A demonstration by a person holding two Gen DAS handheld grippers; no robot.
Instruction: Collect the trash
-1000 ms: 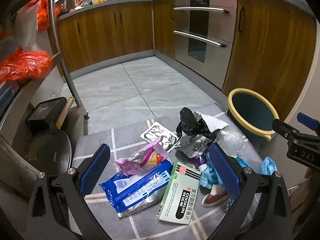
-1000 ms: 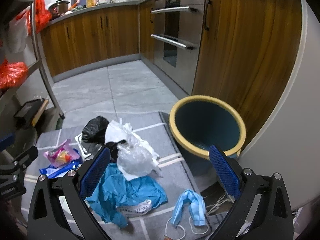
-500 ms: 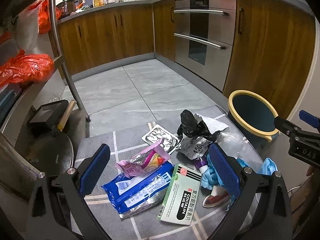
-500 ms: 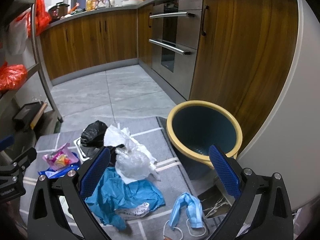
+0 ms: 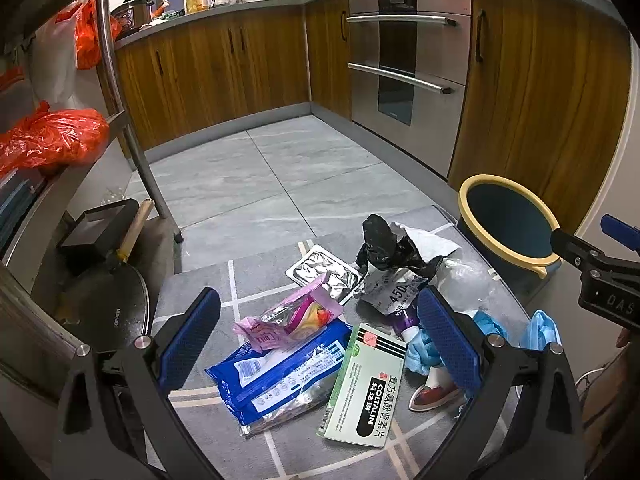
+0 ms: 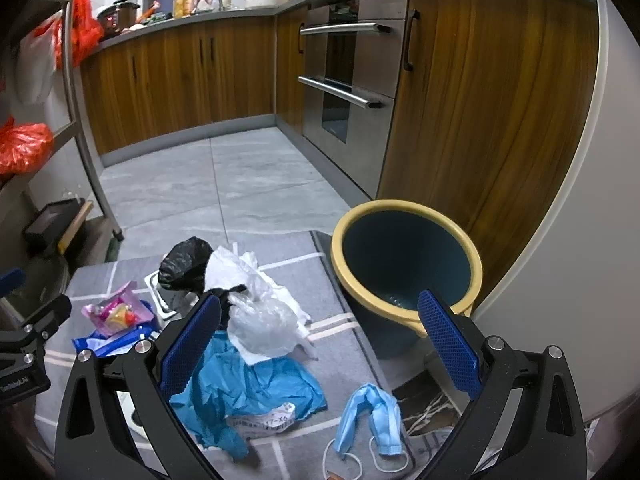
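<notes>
Trash lies scattered on a grey mat. Under my open left gripper lie a blue wipes pack, a pink wrapper and a green-white medicine box. Behind them sit a foil tray and a black bag. My right gripper hangs open and empty above a clear plastic bag and blue crumpled wrapper. A blue face mask lies near the dark bin with a yellow rim, which stands at the mat's right edge.
Wooden cabinets and a steel oven line the far and right sides. A metal shelf rack with orange bags stands left, with a pan lid at its foot. Grey floor tiles stretch beyond the mat.
Both grippers have risen and drawn back a little, so the trash and bin sit slightly lower in the views. Nothing was taken hold of.
</notes>
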